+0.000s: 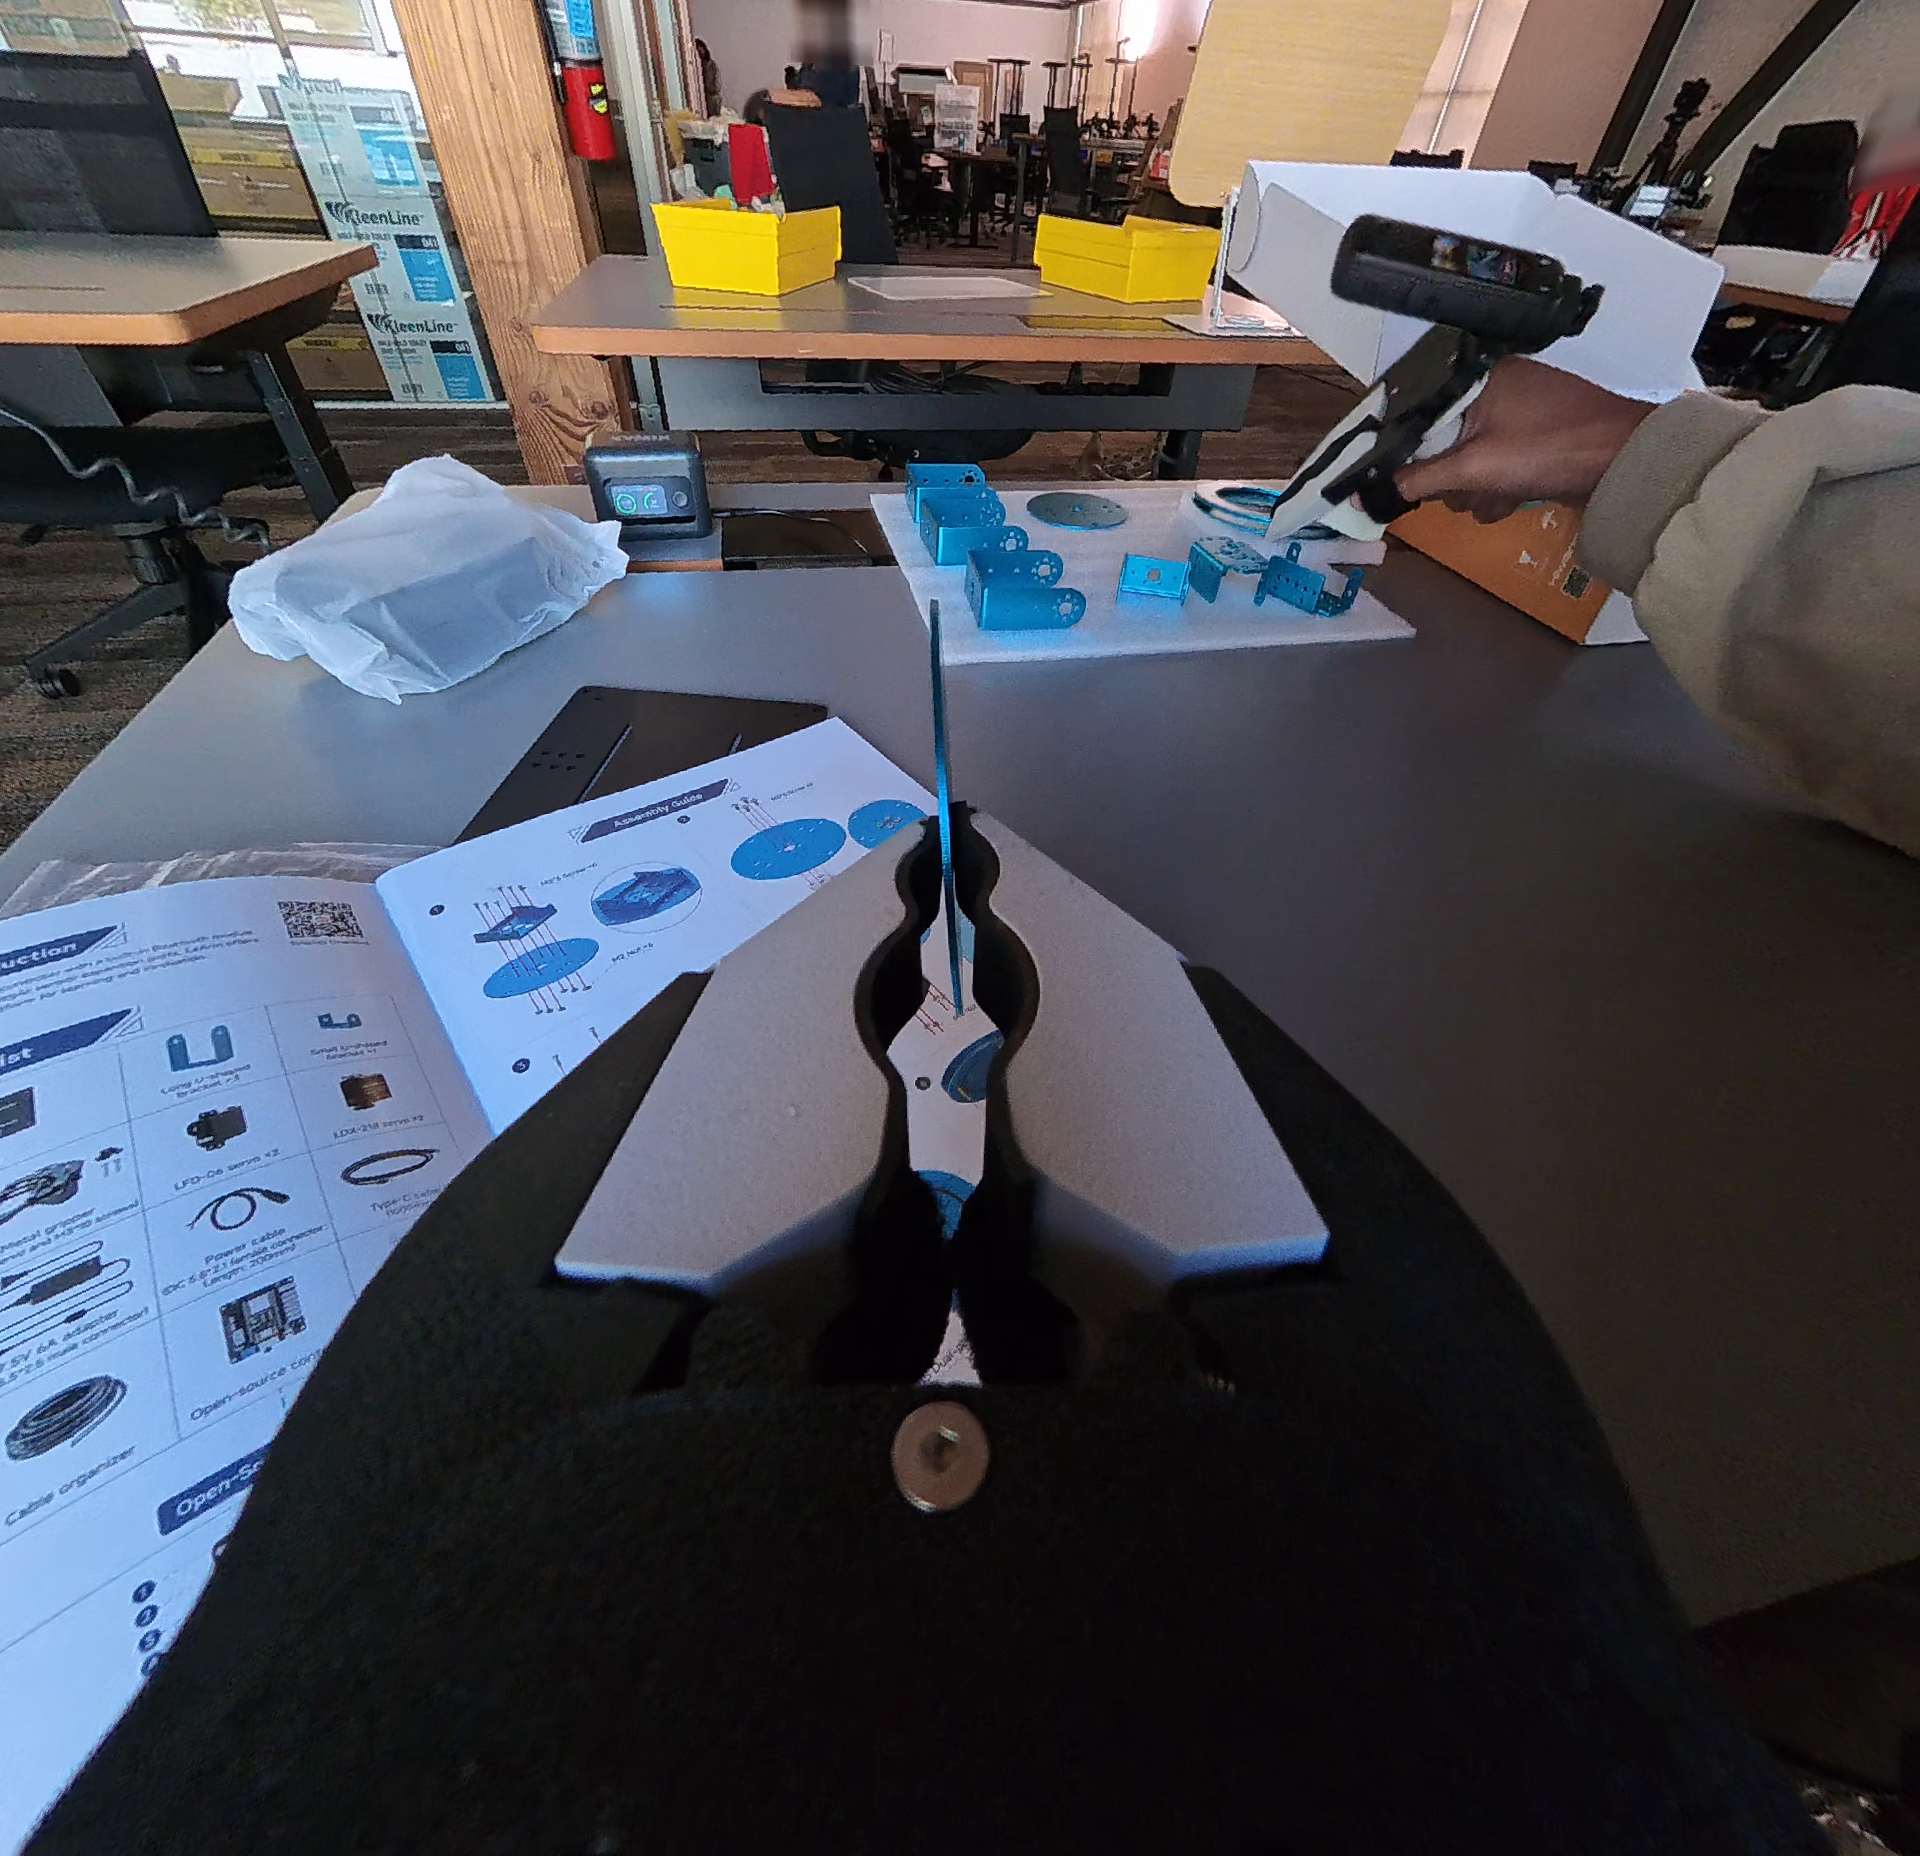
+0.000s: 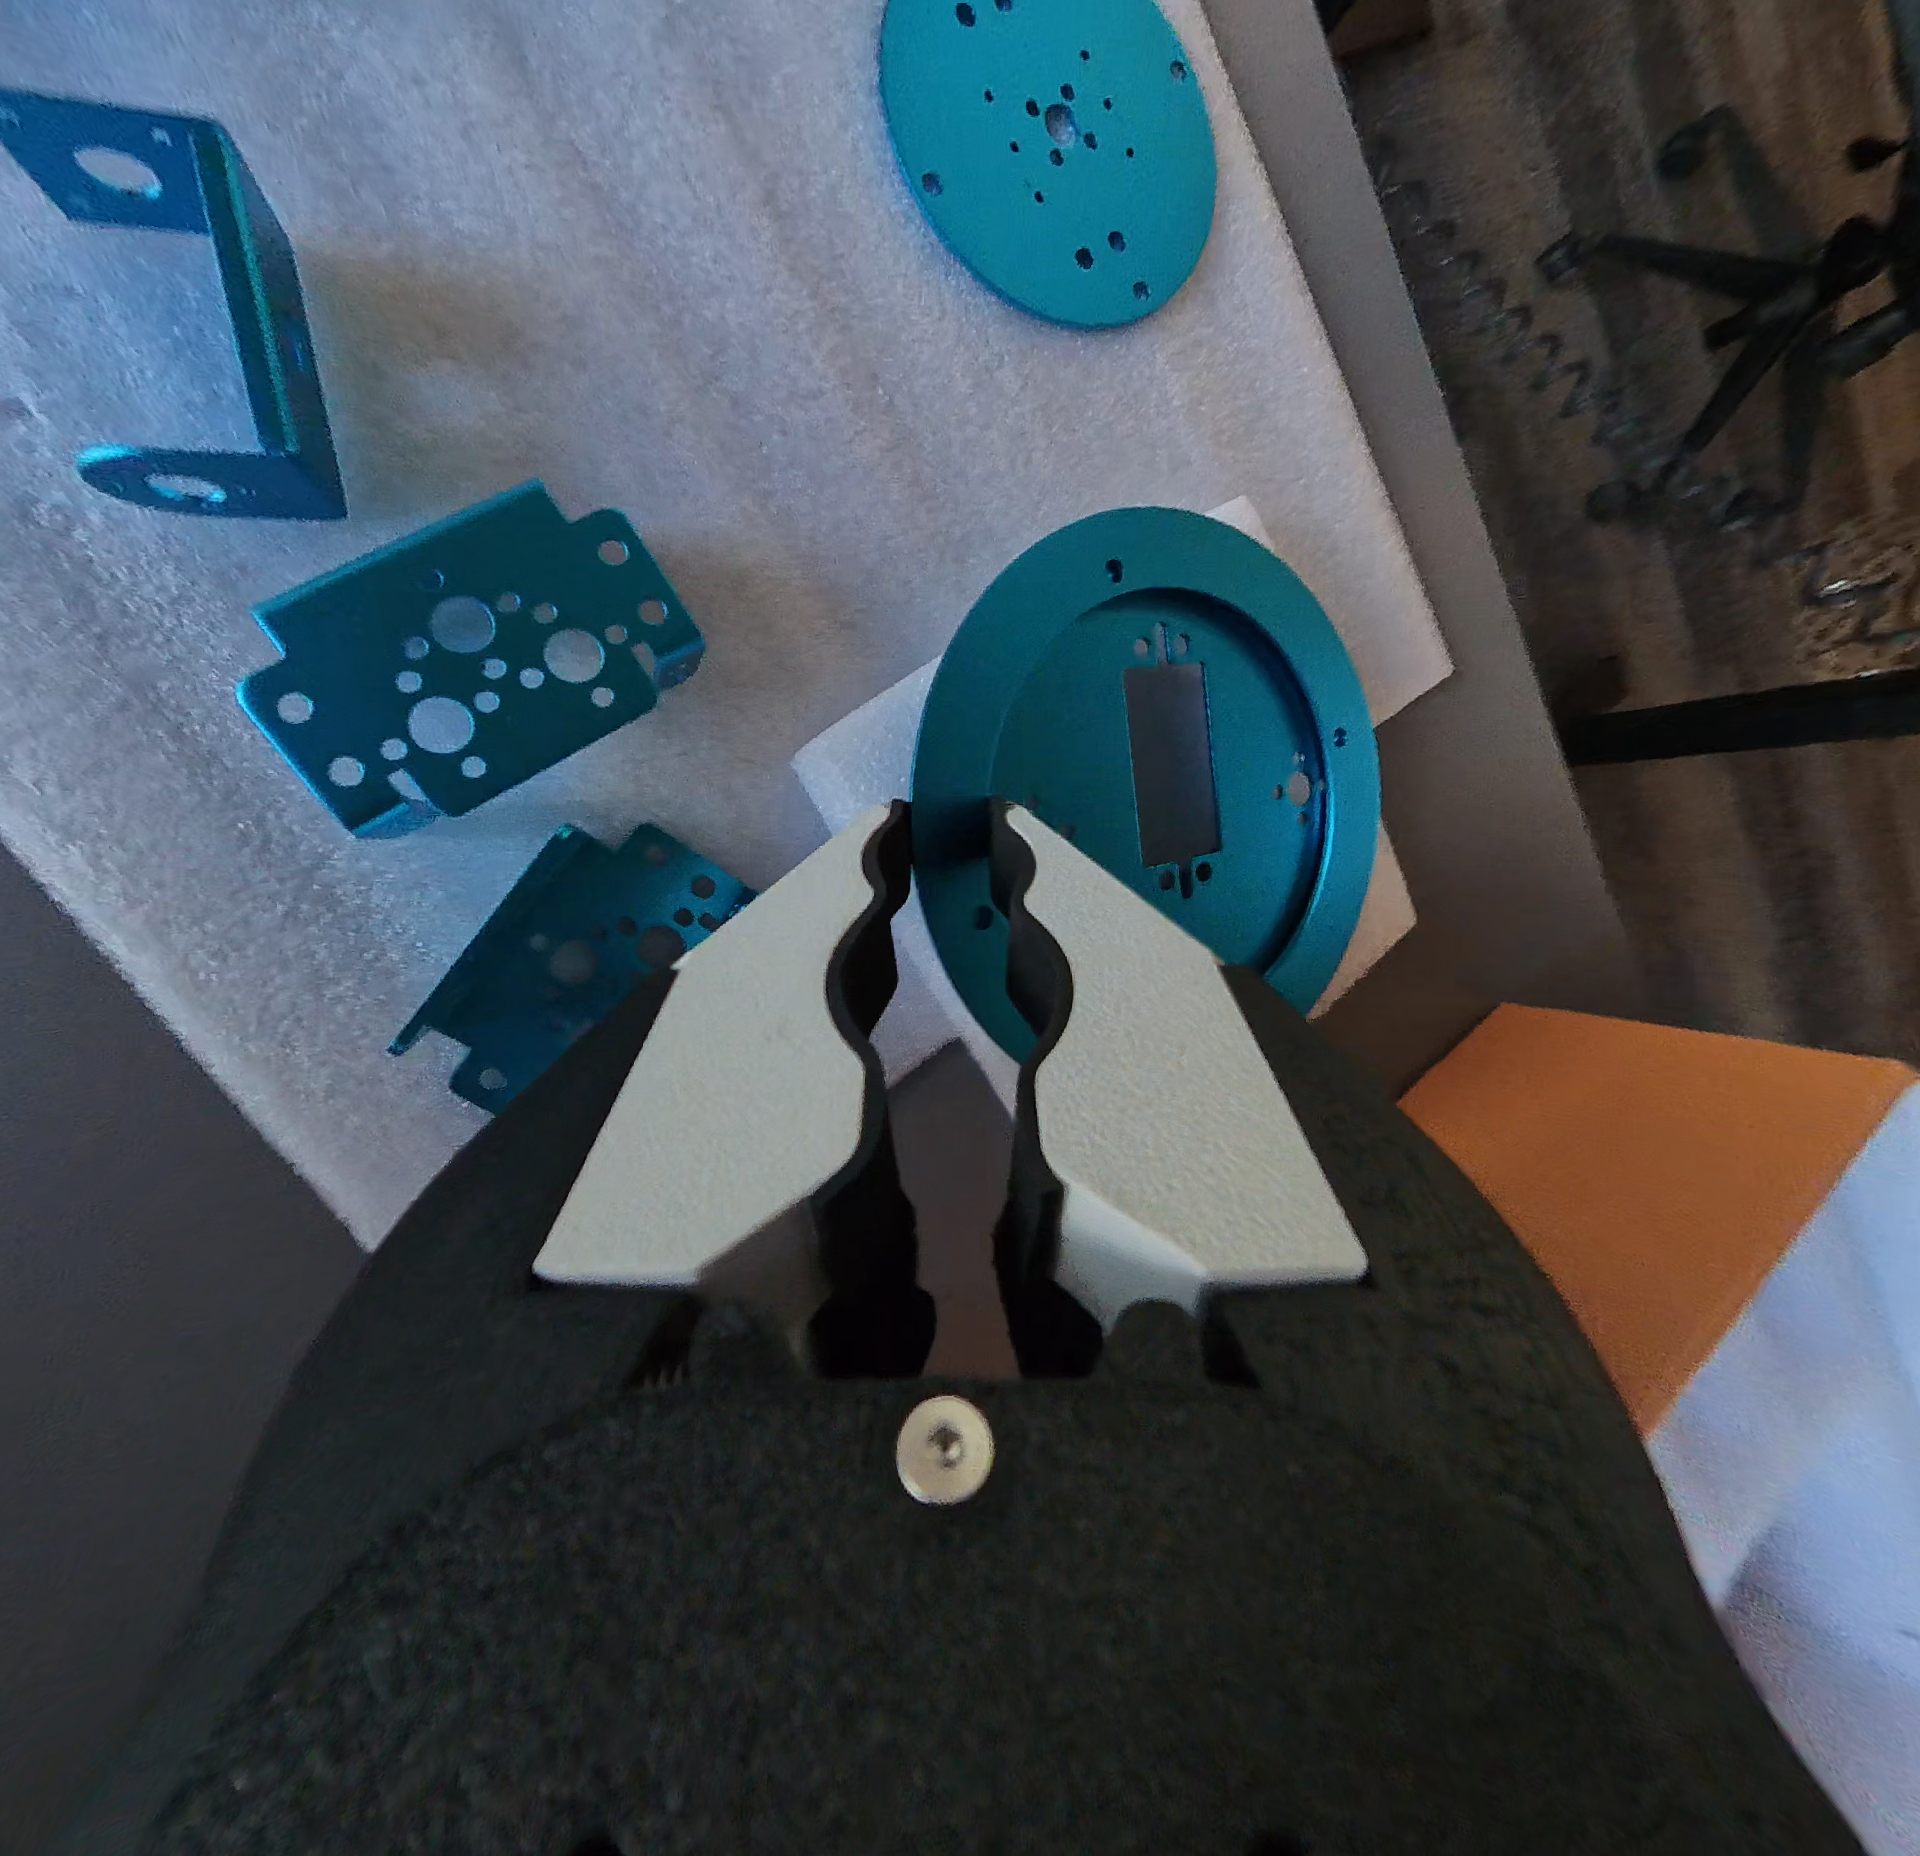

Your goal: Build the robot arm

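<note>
While the left gripper (image 1: 948,840) pinches a thin blue plate (image 1: 940,757) edge-on above the open manual (image 1: 312,1058), its long axis stands upright. The right gripper (image 2: 951,819), jaws narrowly parted, straddles the rim of a blue flanged ring (image 2: 1143,746) lying on the white foam sheet (image 2: 675,372) beside perforated brackets (image 2: 457,663).
</note>
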Tool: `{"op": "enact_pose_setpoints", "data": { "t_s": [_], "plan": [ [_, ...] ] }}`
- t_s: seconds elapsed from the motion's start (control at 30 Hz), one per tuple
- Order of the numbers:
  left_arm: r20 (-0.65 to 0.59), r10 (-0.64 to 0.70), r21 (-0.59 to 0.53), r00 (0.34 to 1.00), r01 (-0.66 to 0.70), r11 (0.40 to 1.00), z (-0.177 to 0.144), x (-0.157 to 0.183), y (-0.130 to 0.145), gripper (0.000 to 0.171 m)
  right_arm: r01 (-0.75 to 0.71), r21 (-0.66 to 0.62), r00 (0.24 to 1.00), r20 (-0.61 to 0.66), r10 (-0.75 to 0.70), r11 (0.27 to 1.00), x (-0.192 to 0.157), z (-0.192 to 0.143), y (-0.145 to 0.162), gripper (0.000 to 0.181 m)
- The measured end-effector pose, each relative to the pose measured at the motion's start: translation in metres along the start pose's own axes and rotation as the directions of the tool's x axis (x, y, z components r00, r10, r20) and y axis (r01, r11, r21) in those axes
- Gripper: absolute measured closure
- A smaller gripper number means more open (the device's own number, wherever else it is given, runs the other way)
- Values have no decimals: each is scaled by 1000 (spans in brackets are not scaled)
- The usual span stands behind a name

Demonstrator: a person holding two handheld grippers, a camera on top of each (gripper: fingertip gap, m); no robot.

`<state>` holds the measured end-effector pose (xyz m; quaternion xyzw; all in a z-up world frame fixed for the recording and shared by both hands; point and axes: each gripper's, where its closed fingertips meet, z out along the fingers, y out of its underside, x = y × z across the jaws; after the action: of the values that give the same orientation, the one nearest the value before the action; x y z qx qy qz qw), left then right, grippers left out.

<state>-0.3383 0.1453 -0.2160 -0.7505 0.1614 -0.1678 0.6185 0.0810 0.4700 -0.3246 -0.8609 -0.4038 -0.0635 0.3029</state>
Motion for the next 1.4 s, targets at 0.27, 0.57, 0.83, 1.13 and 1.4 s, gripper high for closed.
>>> {"op": "enact_pose_setpoints", "data": {
  "t_s": [0.27,0.57,0.83,1.13,1.4],
  "plan": [
    [-29,-1,-13,1000,1,1000,8,7,2,171,-283,174,948,199,247,943,-15,-32,-19,143],
    [-71,13,-36,997,-16,999,22,13,8,171,-496,315,858,324,399,809,-99,-96,-36,141],
    [-130,-2,-46,992,-4,999,27,25,18,171,-603,505,796,343,498,617,-138,-124,-12,141],
    [-142,7,-66,990,-17,998,28,32,23,171,-524,564,844,242,479,638,-135,-127,0,147],
    [-156,1,-63,988,-12,998,33,44,22,171,-504,544,859,232,457,671,-143,-121,-1,150]
  ]
}}
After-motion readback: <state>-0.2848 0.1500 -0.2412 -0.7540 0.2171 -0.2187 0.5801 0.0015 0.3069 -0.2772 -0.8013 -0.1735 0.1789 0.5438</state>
